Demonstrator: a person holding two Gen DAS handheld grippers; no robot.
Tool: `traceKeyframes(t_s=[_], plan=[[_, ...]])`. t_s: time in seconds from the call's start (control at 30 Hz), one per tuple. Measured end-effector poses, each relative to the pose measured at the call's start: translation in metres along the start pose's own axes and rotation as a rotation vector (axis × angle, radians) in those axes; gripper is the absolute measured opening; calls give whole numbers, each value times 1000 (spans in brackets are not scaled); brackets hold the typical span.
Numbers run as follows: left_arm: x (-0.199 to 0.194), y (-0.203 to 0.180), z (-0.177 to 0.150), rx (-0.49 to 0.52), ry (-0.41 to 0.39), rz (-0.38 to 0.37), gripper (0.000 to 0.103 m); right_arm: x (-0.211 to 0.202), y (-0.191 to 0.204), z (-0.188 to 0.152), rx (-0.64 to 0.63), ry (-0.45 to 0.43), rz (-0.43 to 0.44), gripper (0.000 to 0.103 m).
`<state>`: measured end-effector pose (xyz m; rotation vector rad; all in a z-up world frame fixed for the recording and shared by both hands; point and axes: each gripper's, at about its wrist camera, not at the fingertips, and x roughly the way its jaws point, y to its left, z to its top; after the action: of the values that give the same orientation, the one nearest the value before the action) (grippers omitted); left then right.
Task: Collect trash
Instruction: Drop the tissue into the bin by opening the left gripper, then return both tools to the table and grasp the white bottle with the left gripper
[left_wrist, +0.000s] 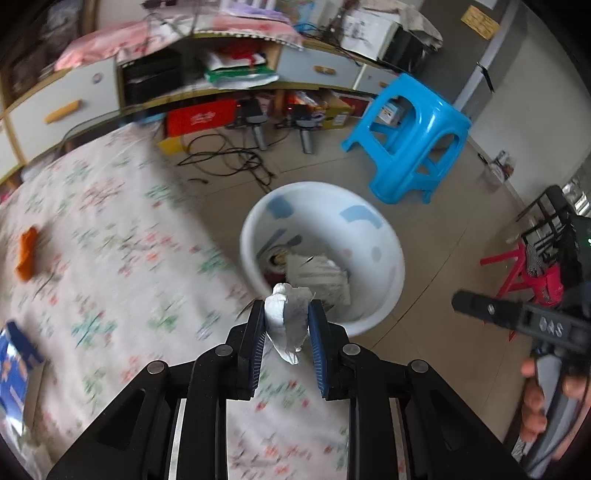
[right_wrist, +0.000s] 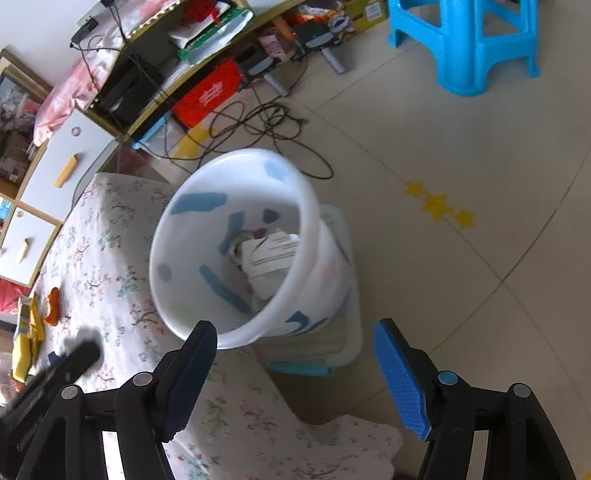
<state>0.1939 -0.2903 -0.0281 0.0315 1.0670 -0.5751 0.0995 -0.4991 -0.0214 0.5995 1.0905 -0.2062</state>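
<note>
My left gripper (left_wrist: 287, 314) is shut on a crumpled white tissue (left_wrist: 286, 325), held over the table edge just short of the white bin (left_wrist: 380, 236). The bin holds folded paper and other trash (left_wrist: 317, 275). In the right wrist view the same bin (right_wrist: 184, 280) stands beside the floral tablecloth (right_wrist: 110, 258), on a pale box, with paper trash (right_wrist: 273, 254) inside. My right gripper (right_wrist: 295, 332) is open and empty, hanging just in front of the bin's near rim. The right gripper also shows at the right edge of the left wrist view, its finger (left_wrist: 480, 306) held by a hand (left_wrist: 535, 402).
An orange scrap (left_wrist: 27, 254) and a blue box (left_wrist: 14, 369) lie on the floral table. Yellow packaging (right_wrist: 27, 343) sits at the table's left. A blue plastic stool (left_wrist: 410, 140), a red stool (left_wrist: 524, 273), loose cables (left_wrist: 229, 158) and a cluttered shelf unit surround the bin on the tiled floor.
</note>
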Motion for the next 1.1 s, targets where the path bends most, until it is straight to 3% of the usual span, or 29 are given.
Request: traceKeyframes(t_s=[0.17, 0.23, 0.3, 0.43, 0.67, 1.1], plan=[[20, -12, 15, 29, -3, -11, 28, -4, -14, 1, 30, -6, -10, 75], [28, -13, 19, 29, 20, -26, 42, -6, -17, 1, 41, -10, -10, 75], [30, -11, 21, -2, 23, 1, 73, -7, -19, 1, 41, -14, -16, 75], [21, -11, 18, 3, 11, 23, 87, -8, -17, 1, 38, -15, -20, 77], [-20, 4, -1, 55, -18, 107, 95, -10, -4, -3, 16, -16, -20, 77], [-106, 95, -64, -22, -47, 191, 99, -9, 50, -30, -99, -9, -14, 79]])
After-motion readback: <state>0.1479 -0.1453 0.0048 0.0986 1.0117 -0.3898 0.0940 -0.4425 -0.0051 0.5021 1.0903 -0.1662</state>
